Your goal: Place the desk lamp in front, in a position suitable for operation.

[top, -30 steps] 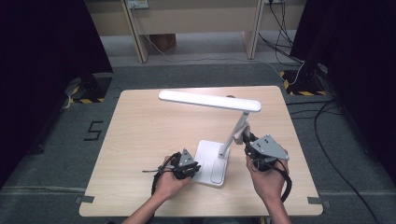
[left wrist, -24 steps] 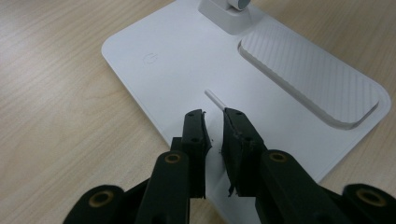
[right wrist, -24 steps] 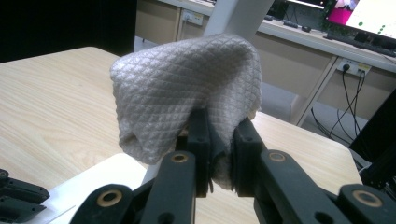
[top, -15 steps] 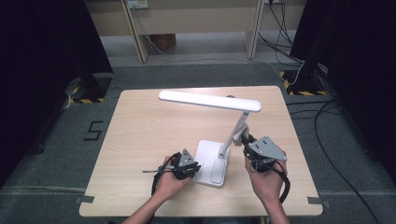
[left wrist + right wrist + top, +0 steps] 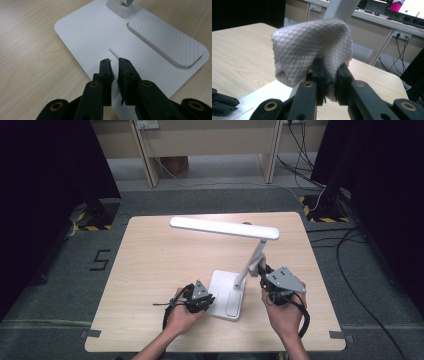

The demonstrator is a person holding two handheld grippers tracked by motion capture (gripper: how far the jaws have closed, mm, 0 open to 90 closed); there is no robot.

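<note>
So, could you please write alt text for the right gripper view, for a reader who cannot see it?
The right gripper's two black jaws are closed on a folded grey cloth with a diamond-quilted texture, held up beside the white desk lamp's upright arm. A light wooden table lies below, with the lamp's flat white base at lower left.

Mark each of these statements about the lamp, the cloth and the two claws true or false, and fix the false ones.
1. The right claw grips a grey quilted cleaning cloth. True.
2. The white desk lamp with a long flat head lies tipped over on the light wooden table. False: it stands upright on its flat white base.
3. The left claw is over the lamp's base, with a thin white stick between its jaws. True.
4. The cloth lies spread flat on the base. False: it is bunched up in the right claw, close to the lamp's stem.
5. The left claw stands wide open. False: its jaws are nearly together.
</note>
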